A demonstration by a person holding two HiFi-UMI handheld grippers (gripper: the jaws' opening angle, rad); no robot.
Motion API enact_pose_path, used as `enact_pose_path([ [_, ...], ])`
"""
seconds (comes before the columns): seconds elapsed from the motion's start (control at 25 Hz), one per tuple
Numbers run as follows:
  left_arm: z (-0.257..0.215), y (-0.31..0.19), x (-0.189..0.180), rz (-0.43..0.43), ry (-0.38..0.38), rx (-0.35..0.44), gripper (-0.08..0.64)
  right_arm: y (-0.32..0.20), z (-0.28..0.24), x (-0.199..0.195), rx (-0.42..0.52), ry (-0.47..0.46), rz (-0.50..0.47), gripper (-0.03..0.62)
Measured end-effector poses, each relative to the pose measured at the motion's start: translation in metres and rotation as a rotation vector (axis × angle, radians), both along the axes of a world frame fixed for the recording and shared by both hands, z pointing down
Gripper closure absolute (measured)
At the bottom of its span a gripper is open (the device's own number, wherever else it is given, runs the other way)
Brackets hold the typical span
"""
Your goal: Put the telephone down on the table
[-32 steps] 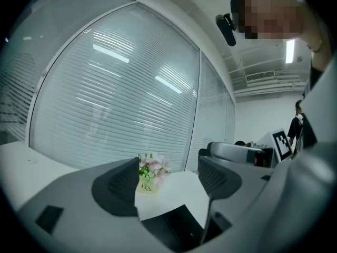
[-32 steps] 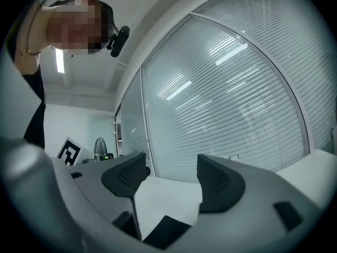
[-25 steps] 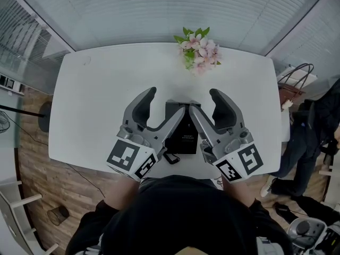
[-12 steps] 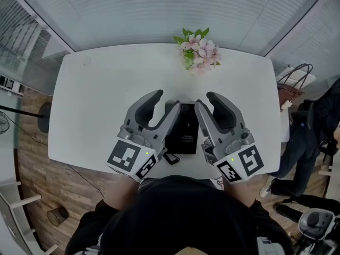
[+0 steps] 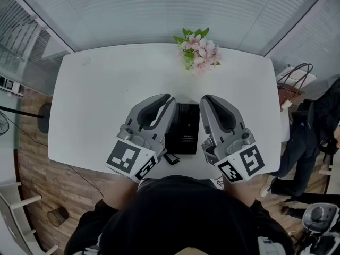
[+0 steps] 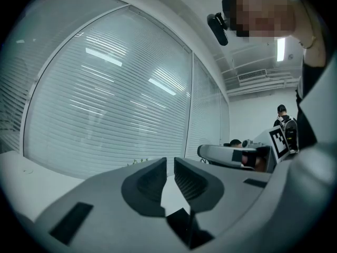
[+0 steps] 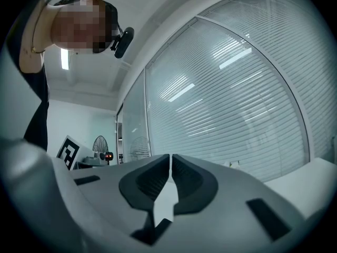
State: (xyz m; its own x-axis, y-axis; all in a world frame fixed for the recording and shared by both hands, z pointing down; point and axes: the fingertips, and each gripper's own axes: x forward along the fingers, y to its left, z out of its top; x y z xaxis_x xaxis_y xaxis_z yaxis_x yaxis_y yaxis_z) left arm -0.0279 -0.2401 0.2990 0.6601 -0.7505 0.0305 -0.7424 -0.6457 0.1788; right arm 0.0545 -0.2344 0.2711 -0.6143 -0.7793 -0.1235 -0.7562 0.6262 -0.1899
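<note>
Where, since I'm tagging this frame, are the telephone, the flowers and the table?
telephone (image 5: 185,125), head view, middle of its black top face.
flowers (image 5: 200,50), head view, on the pink blossoms.
table (image 5: 95,105), head view, bare white top at the left.

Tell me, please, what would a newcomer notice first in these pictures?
The left tool and the right tool flank a black telephone lying flat near the front edge of the white table; their jaws have just been closing on nothing. Pink flowers stand at its far edge.
</note>
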Motion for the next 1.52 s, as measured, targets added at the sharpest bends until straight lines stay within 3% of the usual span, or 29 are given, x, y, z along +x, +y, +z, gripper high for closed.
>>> enact_pose_path([
  [1.52,-0.0078,0.0024,0.0021,0.015,0.012,0.044,0.537,0.002,0.003,-0.0001,0.006,0.024,0.008,0.588],
])
